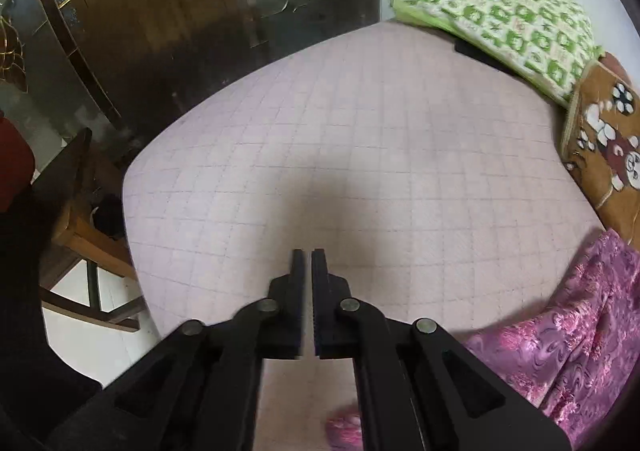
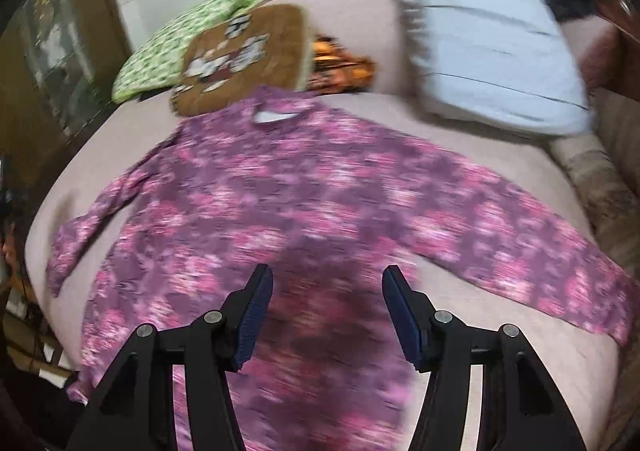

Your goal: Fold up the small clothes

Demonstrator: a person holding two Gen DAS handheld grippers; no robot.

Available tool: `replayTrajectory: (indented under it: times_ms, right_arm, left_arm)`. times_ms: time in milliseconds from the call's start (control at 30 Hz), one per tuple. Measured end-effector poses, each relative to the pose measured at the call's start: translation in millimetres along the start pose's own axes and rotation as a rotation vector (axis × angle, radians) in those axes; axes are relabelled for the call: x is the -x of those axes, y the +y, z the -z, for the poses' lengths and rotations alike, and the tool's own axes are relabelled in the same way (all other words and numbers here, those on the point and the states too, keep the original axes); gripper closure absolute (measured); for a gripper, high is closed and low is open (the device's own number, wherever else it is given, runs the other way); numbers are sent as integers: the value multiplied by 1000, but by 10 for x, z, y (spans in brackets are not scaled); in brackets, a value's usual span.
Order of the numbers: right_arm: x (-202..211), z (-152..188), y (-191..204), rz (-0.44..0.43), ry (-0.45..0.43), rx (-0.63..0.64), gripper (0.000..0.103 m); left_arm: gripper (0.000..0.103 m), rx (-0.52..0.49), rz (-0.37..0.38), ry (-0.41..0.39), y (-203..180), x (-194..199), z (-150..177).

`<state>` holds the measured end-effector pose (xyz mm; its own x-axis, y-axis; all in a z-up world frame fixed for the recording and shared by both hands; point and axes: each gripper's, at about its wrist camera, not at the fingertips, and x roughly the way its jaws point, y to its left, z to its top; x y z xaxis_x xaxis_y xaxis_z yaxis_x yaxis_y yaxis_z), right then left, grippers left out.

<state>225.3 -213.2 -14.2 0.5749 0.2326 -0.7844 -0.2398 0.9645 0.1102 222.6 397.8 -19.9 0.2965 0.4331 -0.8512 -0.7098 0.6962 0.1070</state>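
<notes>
A purple and pink floral long-sleeved top [image 2: 304, 187] lies spread flat on the pale pink quilted bed [image 2: 472, 307], neck toward the pillows, both sleeves out to the sides. My right gripper [image 2: 327, 281] is open and empty, hovering above the top's lower body. My left gripper [image 1: 307, 263] is shut and empty, above bare pink bed [image 1: 340, 139]. Part of the top [image 1: 576, 339] shows at the lower right of the left wrist view, with another bit [image 1: 344, 429] under the gripper.
A green patterned pillow [image 1: 504, 23] and a brown cartoon cushion [image 1: 604, 139] lie at the bed's head; both also show in the right view [image 2: 168, 55], [image 2: 244, 51]. A light blue pillow [image 2: 492, 63] lies at right. A wooden chair [image 1: 80, 235] stands off the bed's left edge.
</notes>
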Motion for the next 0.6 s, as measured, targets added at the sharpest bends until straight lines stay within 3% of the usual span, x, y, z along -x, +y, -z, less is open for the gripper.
replayTrajectory:
  times_ms: [33,100,133,167,233,367,500,600]
  right_arm:
    - [-37,-36,102,-13,4,12,44]
    - [-136,-112,337,-47,15,36,44]
    - [-203,-149,477,-67,23,48,44]
    - [-262,-176,601,-85,32,56,44]
    - [-368,-186,790,-124,52,64,44]
    - [-524,-133,1095,-154,101,88,44]
    - [-524,-18,1221,-164,118,114,44]
    - [-477,53,1224,-152,121,124,44]
  left_arm:
    - [100,-8,66,22,37,12,10]
    - [84,-46,164,63,31,77,147]
    - [55,-54,242,105,42,124,291]
    - [34,-50,327,149,34,159,448]
    - [33,-52,466,221,-55,222,767]
    - [33,2,599,323,-335,235,1274]
    - [33,125,622,421,-639,-54,1461]
    - [33,181,580,411,-653,-130,1455]
